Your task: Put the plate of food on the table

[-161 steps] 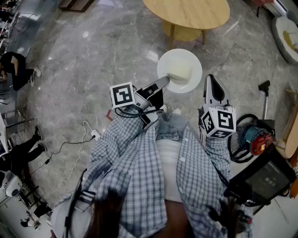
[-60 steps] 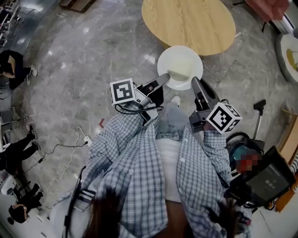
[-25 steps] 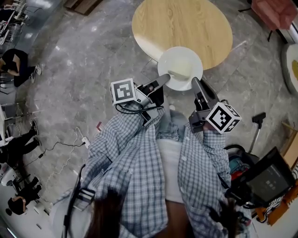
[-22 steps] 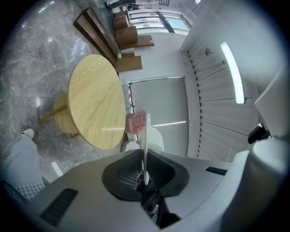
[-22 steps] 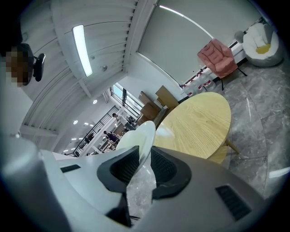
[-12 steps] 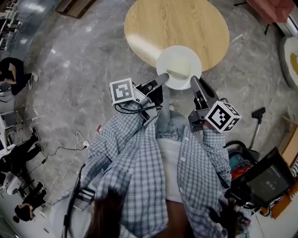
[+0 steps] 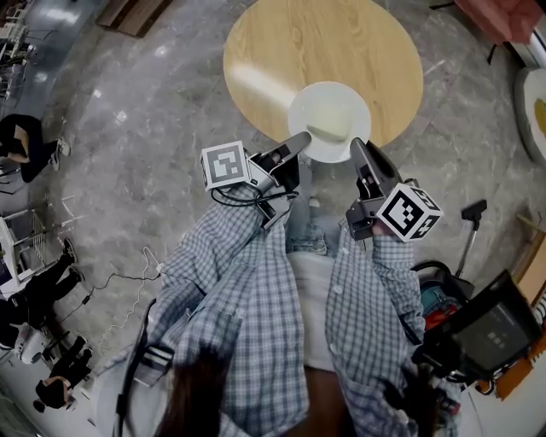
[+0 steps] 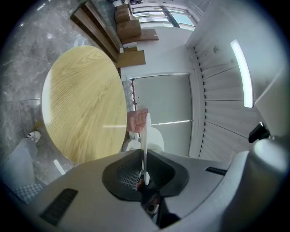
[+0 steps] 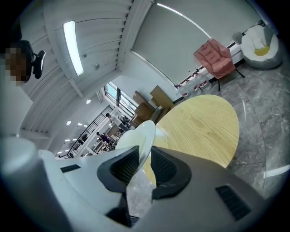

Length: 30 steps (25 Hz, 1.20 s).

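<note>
Head view, left claw (image 7: 302, 137) and right claw (image 7: 357, 146) pinching plate (image 7: 319, 102) rim, over table (image 7: 290, 43) edge.

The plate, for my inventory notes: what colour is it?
Plain white, no pattern. The plate shows best in the head view.

Open tabletop (image 7: 281, 51) beyond the plate (image 7: 320, 102)

Pink chair (image 7: 505, 19) cut off, plate (image 7: 329, 115) near rim under jaws
</note>
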Tool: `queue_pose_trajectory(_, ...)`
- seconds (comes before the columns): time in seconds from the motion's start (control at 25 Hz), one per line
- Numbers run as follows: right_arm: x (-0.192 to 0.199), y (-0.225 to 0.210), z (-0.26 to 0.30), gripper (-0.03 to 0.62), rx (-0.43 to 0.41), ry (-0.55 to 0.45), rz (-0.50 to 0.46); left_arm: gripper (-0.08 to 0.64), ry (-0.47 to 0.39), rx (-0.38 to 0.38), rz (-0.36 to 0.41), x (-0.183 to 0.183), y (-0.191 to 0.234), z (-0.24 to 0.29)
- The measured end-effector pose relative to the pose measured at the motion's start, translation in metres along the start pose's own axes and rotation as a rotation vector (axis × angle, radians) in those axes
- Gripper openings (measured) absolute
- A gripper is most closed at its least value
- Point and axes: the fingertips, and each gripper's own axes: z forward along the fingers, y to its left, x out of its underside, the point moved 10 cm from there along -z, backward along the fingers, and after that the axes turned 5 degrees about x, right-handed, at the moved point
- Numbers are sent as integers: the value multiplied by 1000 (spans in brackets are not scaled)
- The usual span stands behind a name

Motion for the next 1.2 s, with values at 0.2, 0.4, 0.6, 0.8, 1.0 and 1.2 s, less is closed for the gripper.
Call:
queue_pose_trajectory(0.2, -18, -5, 28, 87, 17, -1, 8, 28, 7, 30, -14, -31, 3, 21)
queue_pose_trajectory(0.4, -32, -11, 45, 87, 28, 2, 18, 28, 13, 26, -43, -49, 9, 36)
queue_pose_trajectory(0.6, -40, -12, 58, 87, 31, -2, 26, 28, 25, 16, -34, -65, 10, 43)
queue_pose_trajectory(0.8, -42, -10, 57, 87, 42, 1, 34, 28, 41, -4, -18, -68, 5, 44)
queue_pose_trajectory(1.0, -50, -19, 80, 87, 64, 22, 46, 28, 55, -26, -27, -89, 17, 54)
queue_pose_trajectory(1.2, -69, -38, 124, 87, 87, 53, 59, 28, 53, -49, -60, -126, 41, 79)
